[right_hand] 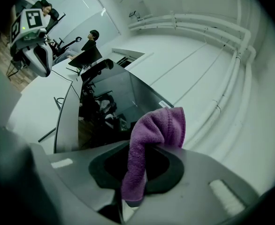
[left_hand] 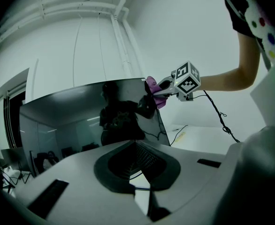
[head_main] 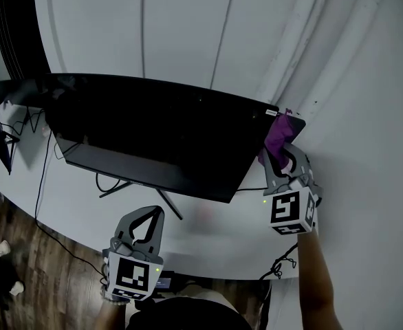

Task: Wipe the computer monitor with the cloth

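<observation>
**Purple cloth held at the corner of the monitor**

The monitor stands toward the back edge of the white tabletop, close to the pale wall. It is a wide, flat, thin panel. Its screen is dark and glossy and reflects the room like a mirror. Thin black legs carry it.

The cloth is purple, soft and fuzzy, like microfibre. The right gripper has its jaws closed on it, above the right side of the tabletop. One fold stands up over the jaws in a rounded lump, and a narrow end hangs down between them. The cloth is at the upper right corner of the monitor and seems to touch its edge there.

The left gripper is nearer the front edge of the tabletop, in front of the monitor and apart from it. Its grey jaws are together and nothing is between them.

A black cable lies at the front right edge of the tabletop. The floor on the left is dark wood.
</observation>
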Tool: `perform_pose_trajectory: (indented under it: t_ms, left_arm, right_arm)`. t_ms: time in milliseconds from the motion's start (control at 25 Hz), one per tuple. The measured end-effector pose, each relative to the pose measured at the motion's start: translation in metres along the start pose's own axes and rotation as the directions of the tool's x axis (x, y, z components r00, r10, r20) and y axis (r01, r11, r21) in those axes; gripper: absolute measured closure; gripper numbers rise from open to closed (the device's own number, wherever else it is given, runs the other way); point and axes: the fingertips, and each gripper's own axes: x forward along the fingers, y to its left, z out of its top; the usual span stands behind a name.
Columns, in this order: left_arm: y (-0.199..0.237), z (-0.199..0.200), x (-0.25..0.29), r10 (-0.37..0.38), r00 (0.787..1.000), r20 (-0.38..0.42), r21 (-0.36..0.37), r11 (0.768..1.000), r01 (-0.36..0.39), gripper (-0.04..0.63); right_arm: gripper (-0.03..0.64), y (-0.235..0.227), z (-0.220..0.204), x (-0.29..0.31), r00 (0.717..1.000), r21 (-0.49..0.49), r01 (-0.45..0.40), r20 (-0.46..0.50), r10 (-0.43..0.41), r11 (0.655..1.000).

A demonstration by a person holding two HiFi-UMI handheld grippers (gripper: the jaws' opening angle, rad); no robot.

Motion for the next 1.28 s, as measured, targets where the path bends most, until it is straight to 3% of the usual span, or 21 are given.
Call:
perform_pose_trajectory:
  t_ms: [1280]
  left_arm:
    - [-0.035, -0.006, -0.014, 0.12, 0.992, -0.042, -0.012, 0.993, -0.12, 0.589]
  right_arm:
    - [0.549, 0.115, -0.082, -0.017, 0.971, 0.146, -0.233, -0.023, 0.239, 0.961]
